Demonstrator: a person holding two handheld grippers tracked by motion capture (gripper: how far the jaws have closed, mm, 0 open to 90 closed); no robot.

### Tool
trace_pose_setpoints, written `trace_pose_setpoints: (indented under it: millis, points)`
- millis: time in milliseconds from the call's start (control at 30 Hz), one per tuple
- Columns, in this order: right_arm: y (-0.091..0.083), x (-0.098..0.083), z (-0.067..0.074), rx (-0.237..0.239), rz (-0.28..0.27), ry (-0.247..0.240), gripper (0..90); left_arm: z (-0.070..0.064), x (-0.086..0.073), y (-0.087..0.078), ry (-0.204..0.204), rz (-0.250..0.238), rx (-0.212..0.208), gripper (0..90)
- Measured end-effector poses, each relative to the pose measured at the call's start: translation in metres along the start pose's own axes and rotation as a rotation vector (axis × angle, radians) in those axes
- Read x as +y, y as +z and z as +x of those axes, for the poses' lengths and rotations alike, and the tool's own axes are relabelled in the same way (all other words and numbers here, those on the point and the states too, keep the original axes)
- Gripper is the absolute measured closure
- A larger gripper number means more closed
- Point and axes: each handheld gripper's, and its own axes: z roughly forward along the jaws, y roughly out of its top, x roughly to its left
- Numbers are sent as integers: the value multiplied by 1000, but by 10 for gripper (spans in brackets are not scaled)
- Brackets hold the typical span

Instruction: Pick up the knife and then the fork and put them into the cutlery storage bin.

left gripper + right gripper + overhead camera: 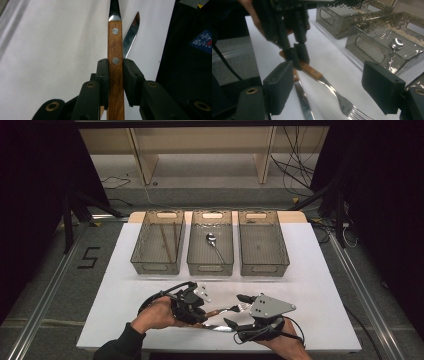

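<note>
A fork (pixel 227 309) with a wooden handle (pixel 115 75) is clamped in my left gripper (pixel 202 312), whose jaws are shut on the handle just past its second rivet. The fork hangs a little above the white table, tines toward the right. Its metal head (pixel 348 107) reaches in between the wide-apart pads of my open right gripper (pixel 234 309), without touching either pad (pixel 278 87). Under the fork a knife (pixel 216 327) lies flat on the table, and its blade (pixel 131 35) runs alongside the fork (pixel 302 100).
Three smoky plastic bins stand in a row at the back of the white table (pixel 310 270). The left bin (pixel 150 265) holds chopsticks (pixel 167 242), the middle bin (pixel 210 267) a spoon (pixel 214 242), and nothing is visible in the right bin (pixel 265 267). The front table edge is close behind both hands.
</note>
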Motion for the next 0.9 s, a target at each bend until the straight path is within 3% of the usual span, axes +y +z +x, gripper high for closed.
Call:
trace_pose_setpoints:
  millis: [433, 633, 900]
  points:
    - [23, -9, 27, -21, 126, -244, 340, -8, 2, -5, 39, 12, -28, 756]
    - [30, -14, 34, -58, 179, -334, 387, -15, 4, -6, 67, 29, -42, 756]
    - [35, -19, 38, -83, 221, -406, 515, -21, 6, -6, 92, 40, -56, 756]
